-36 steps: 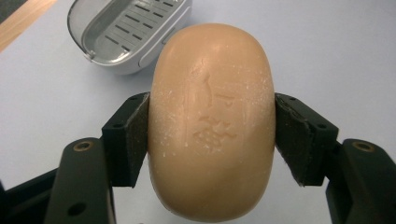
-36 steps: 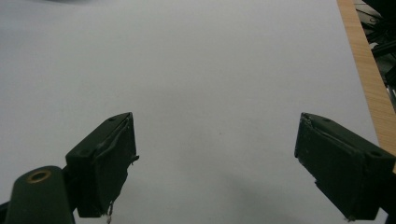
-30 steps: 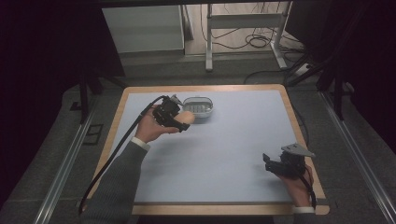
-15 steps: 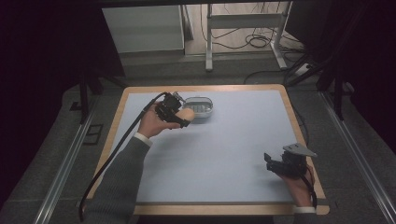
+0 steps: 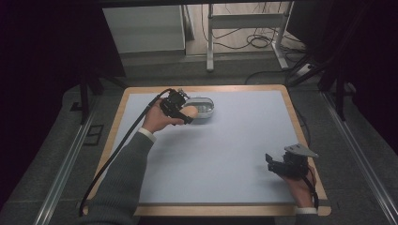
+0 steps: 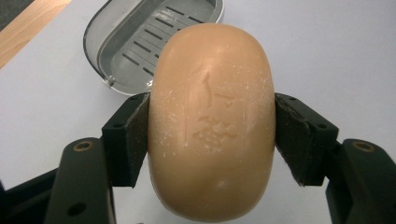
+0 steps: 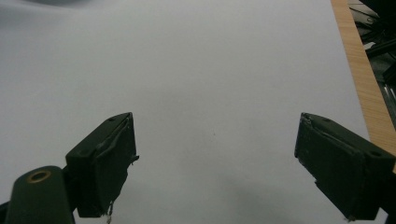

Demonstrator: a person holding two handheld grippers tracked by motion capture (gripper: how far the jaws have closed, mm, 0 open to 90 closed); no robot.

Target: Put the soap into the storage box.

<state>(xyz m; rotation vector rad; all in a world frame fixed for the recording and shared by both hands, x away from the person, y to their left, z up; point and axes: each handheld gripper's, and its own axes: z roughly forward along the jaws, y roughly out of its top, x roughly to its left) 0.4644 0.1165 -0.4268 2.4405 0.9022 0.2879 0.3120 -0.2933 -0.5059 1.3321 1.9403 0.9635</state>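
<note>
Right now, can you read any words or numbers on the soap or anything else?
Soap: marks are pressed into its face, maybe letters or a stamp, but too worn and faint to read.
Soap dish: no words, just slots.
Left gripper, right gripper and table: no words or numbers that I can see.
So there is nothing here that can be read.

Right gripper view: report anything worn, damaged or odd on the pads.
The right tool is open over bare table. Its pads look worn: edges are ragged, and a frayed shred hangs from the left pad's lower corner. Nothing else stands out.
</note>
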